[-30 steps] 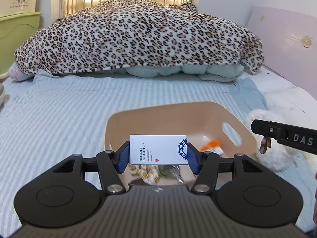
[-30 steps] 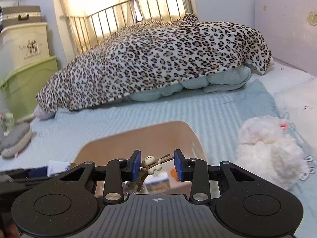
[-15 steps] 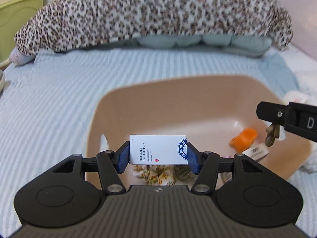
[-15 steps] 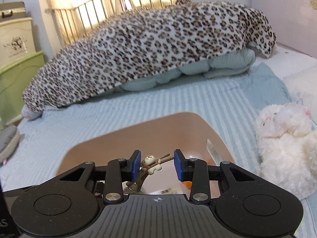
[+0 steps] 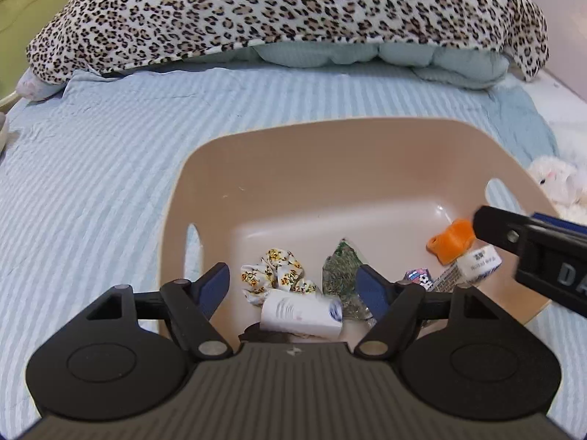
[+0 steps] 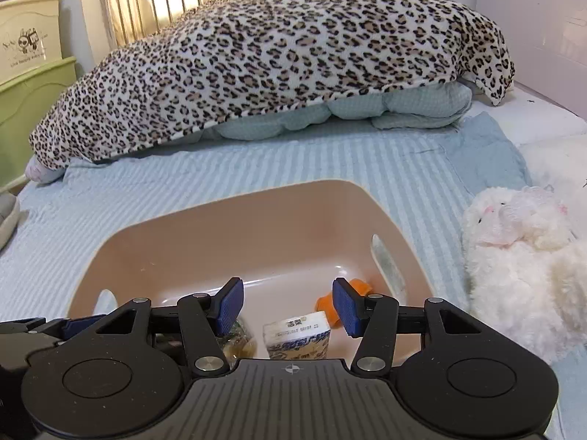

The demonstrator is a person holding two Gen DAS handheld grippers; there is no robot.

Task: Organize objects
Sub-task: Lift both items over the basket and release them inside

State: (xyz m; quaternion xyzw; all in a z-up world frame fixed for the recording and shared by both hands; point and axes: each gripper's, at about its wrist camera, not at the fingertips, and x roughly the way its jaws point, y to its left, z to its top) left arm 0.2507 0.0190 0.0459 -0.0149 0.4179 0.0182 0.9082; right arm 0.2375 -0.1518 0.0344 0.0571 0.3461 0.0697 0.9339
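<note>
A tan plastic basket [image 5: 293,168] sits on the striped bed; it also shows in the right wrist view [image 6: 220,227]. My left gripper [image 5: 291,286] is open over its near side. Below it lies the white box [image 5: 301,313], tilted among a floral scrunchie [image 5: 275,271], a green packet [image 5: 343,260], an orange piece [image 5: 451,240] and a small white box [image 5: 477,262]. My right gripper [image 6: 288,306] is open and empty over the basket's right part, above a printed box [image 6: 297,333] and the orange piece [image 6: 357,288]. The little figure is hidden.
A leopard-print blanket [image 5: 286,14] over pale green bedding fills the far side of the bed. A white plush toy [image 6: 524,249] lies right of the basket. Green and cream storage boxes [image 6: 29,73] stand at the left. The right gripper's body [image 5: 543,253] crosses the basket's right rim.
Both grippers have opened. The white box dropped from the left gripper into the basket. The small figure left the right gripper. Both grippers moved forward and lower over the basket.
</note>
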